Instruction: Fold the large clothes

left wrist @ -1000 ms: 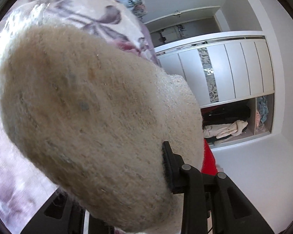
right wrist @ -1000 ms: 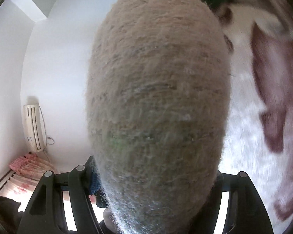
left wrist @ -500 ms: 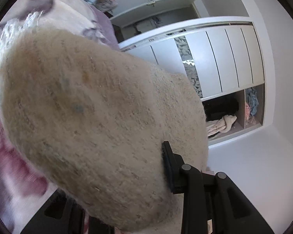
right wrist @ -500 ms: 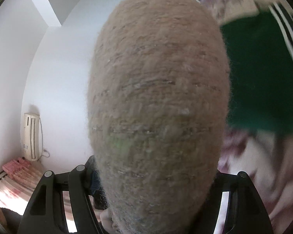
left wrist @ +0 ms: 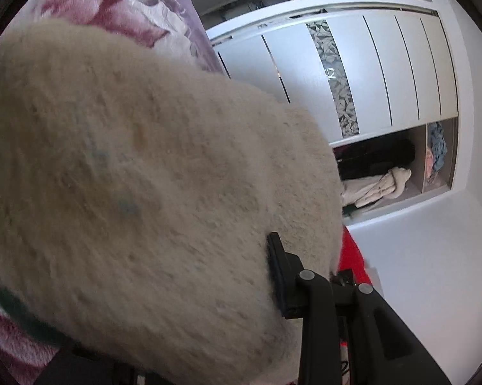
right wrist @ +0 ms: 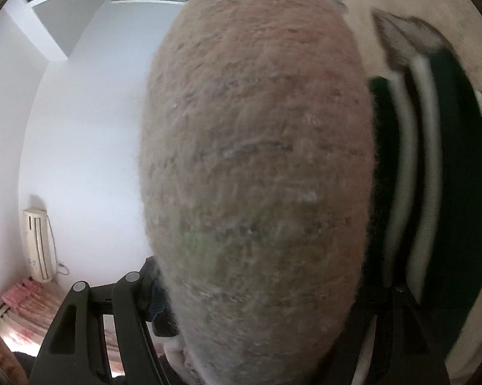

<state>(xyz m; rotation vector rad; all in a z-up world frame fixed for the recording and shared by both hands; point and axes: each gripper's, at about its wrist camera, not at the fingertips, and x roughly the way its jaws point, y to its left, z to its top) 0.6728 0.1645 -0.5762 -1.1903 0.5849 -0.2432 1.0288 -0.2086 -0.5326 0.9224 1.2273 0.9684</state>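
A: Left gripper (left wrist: 228,301) status?
B: Jaws clamped on the fuzzy cream sweater (left wrist: 151,199). The knit bulges forward from between the jaws and covers most of the left wrist view. Only the finger on the right side of that view (left wrist: 277,276) shows, its pad pressed into the fabric. The other finger is buried under the knit.

A: Right gripper (right wrist: 263,314)?
B: Same garment, the sweater (right wrist: 257,160), bunched between its jaws. Jaws closed on it. Fabric rises straight ahead of the fingertips and fills the centre of the view. Finger arms visible on both sides of the bundle; pads hidden in the fuzz.

A: What's around the jaws?
B: Left wrist view: floral blanket (left wrist: 118,16) beyond the bundle, ahead and left of the jaws. White sliding wardrobe (left wrist: 369,73) off to the right, clothes on its open shelf.
Right wrist view: dark green garment with white stripes (right wrist: 433,176) right of the jaws, blurred. White wall and an air conditioner unit (right wrist: 38,243) to the left.
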